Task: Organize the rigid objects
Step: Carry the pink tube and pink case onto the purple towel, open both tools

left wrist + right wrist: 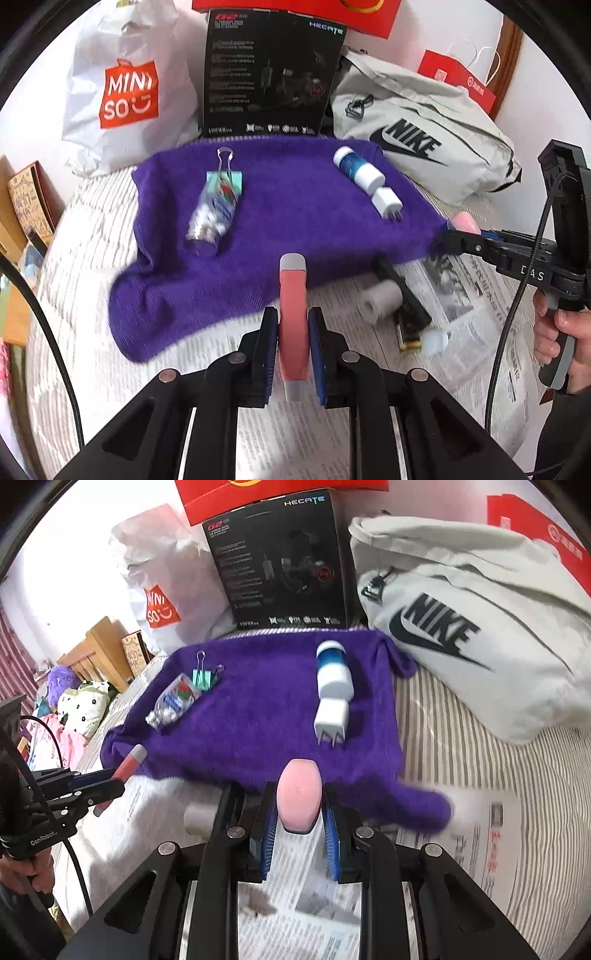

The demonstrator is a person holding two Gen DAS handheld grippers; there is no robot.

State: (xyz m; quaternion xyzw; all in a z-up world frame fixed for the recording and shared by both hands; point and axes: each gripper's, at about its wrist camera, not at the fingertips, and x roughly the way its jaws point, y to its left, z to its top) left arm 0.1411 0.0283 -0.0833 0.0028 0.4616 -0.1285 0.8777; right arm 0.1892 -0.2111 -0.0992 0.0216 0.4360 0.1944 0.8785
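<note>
Two grippers each hold an object above the near edge of the purple towel (266, 221). The left gripper (292, 350) is clamped on a coral tube (293, 317) with grey ends, held lengthwise between its blue pads (317, 354). The right gripper (298, 827) is clamped on a pink oval item (299, 794). On the towel lie a clear bottle (212, 218) touching a green binder clip (225, 177), and on the right side a blue-and-white bottle (358, 168) just beside a white plug (387, 201). Off the towel, on newspaper (476, 317), sit a grey roll (378, 301) and a dark bar (404, 302). Behind stand a Miniso bag (125, 92), a black box (269, 74) and a Nike bag (424, 136).
</note>
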